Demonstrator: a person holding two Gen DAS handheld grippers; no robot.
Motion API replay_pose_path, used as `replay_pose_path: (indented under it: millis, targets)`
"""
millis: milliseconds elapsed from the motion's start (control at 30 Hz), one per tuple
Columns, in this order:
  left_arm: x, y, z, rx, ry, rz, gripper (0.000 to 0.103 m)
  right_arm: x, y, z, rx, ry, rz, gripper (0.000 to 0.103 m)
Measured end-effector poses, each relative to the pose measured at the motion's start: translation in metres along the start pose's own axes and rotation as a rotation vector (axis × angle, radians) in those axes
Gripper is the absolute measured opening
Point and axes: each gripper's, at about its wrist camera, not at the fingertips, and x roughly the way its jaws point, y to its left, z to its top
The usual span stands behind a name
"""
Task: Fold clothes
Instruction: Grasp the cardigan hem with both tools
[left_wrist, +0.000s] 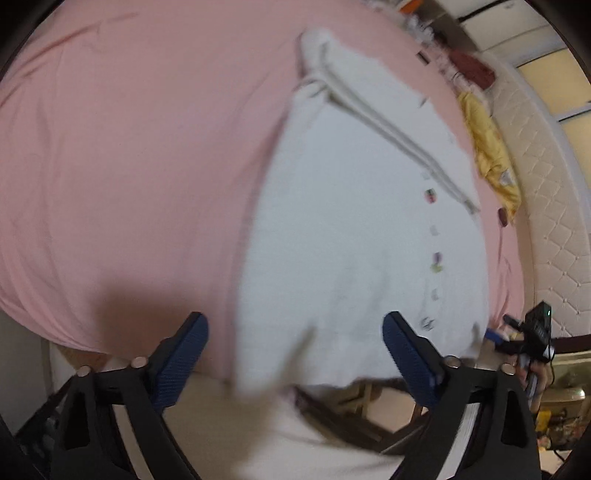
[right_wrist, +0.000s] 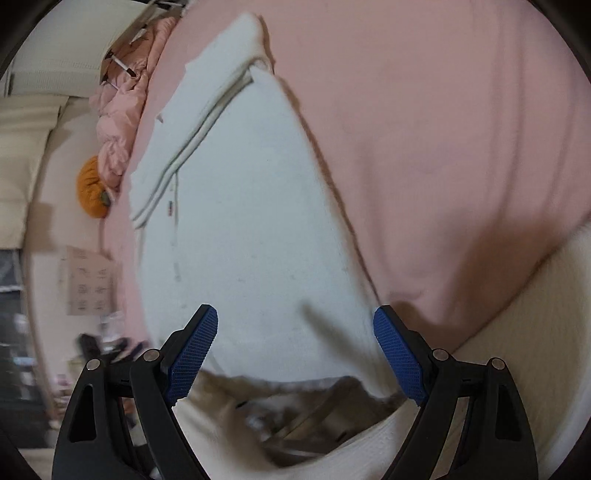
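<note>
A white buttoned garment (left_wrist: 351, 229) lies spread on the pink bed sheet (left_wrist: 129, 166), a sleeve folded across its upper part. Its lower hem hangs over the bed's near edge. My left gripper (left_wrist: 295, 354) is open and empty, just above the hem. In the right wrist view the same garment (right_wrist: 251, 229) fills the middle, and my right gripper (right_wrist: 295, 347) is open and empty over its lower edge. The right gripper also shows at the far right of the left wrist view (left_wrist: 535, 332). Both views are motion-blurred.
A yellow garment (left_wrist: 491, 155) and a dark red item (left_wrist: 472, 68) lie at the bed's far side by a quilted headboard (left_wrist: 546, 206). In the right view, a pink jacket (right_wrist: 122, 110) and an orange cushion (right_wrist: 90, 188) sit left of the garment.
</note>
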Motion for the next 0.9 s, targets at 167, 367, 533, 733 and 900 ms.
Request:
replay_pose_path:
  millis: [167,367,533,733,900]
  targets:
    - [0.033,-0.006,-0.006,0.055,0.146,-0.013,0.083,0.014,-0.007,0.016,0.048,0.051,-0.073,0.086]
    - [0.056,-0.008,-0.012,0.050,0.163,0.017,0.086,0.034,-0.003,0.028,0.029,0.126,-0.164,0.087]
    - [0.055,-0.008,-0.015,0.045,0.179,-0.061,0.088,0.050,-0.003,0.021,0.009,0.224,-0.123,0.088]
    - [0.056,-0.004,-0.018,0.021,0.189,-0.159,0.088,0.057,0.003,0.006,-0.037,0.243,-0.081,0.083]
    - [0.060,-0.006,-0.021,0.006,0.194,-0.189,0.069,0.055,0.004,0.001,-0.060,0.263,-0.086,0.062]
